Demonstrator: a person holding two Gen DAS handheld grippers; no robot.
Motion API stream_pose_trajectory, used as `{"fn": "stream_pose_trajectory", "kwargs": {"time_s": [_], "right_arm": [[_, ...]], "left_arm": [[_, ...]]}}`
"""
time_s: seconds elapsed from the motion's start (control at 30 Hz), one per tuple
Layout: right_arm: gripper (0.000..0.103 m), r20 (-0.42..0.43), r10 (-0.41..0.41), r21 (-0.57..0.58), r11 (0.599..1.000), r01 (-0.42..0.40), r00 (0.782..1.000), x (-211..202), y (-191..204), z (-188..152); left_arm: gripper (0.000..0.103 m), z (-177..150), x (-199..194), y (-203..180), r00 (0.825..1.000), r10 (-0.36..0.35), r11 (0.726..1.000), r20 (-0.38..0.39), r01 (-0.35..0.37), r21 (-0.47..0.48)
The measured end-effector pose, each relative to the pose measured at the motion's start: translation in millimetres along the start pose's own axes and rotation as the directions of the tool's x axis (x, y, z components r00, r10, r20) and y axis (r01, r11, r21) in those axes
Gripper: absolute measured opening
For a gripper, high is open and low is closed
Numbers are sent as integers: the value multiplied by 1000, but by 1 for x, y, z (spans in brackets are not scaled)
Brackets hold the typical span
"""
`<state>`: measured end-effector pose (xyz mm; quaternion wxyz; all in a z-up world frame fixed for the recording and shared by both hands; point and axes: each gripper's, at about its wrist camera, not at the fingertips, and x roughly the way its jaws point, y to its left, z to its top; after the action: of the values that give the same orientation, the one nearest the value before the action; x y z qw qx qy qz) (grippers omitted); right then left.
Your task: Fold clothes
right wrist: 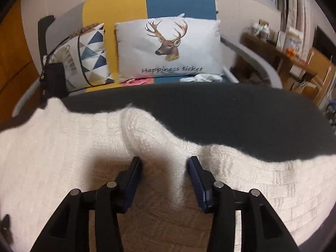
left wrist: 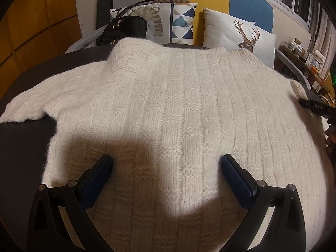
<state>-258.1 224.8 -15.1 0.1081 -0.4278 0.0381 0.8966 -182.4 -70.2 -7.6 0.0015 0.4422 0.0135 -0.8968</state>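
Note:
A cream knitted sweater lies spread flat on a dark table, one sleeve stretched out to the left. My left gripper hovers over the sweater's lower body, wide open, with nothing between its blue pads. The tip of the right gripper shows at the sweater's right edge. In the right wrist view, my right gripper is open over the sweater. A raised fold of knit runs between its fingers, near the garment's edge.
Beyond the table's far edge stands a sofa with a deer cushion, a triangle-pattern cushion and a black bag. Pink and white cloths lie on the seat. A cluttered wooden shelf is at the right.

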Motion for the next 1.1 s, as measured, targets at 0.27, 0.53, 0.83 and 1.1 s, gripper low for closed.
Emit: {"fn": "stream_pose_trajectory", "kwargs": {"time_s": [0.27,0.53,0.83,1.1], "right_arm": [[53,-22,-5,-12,1000,5,1000,-9,0,1],[53,34,-120,-2,993,120,992,-37,-26,-12],[54,-7,-165,59,985,165,986,-20,-45,-24],[54,-9,-176,84,981,176,984,-16,-51,-29]], "left_arm": [[103,0,-1,1,1000,0,1000,2,0,1],[103,-1,-2,-2,1000,5,1000,3,-5,4],[103,0,-2,-2,1000,6,1000,3,-6,6],[103,0,-2,-1,1000,6,1000,3,-6,7]]}}
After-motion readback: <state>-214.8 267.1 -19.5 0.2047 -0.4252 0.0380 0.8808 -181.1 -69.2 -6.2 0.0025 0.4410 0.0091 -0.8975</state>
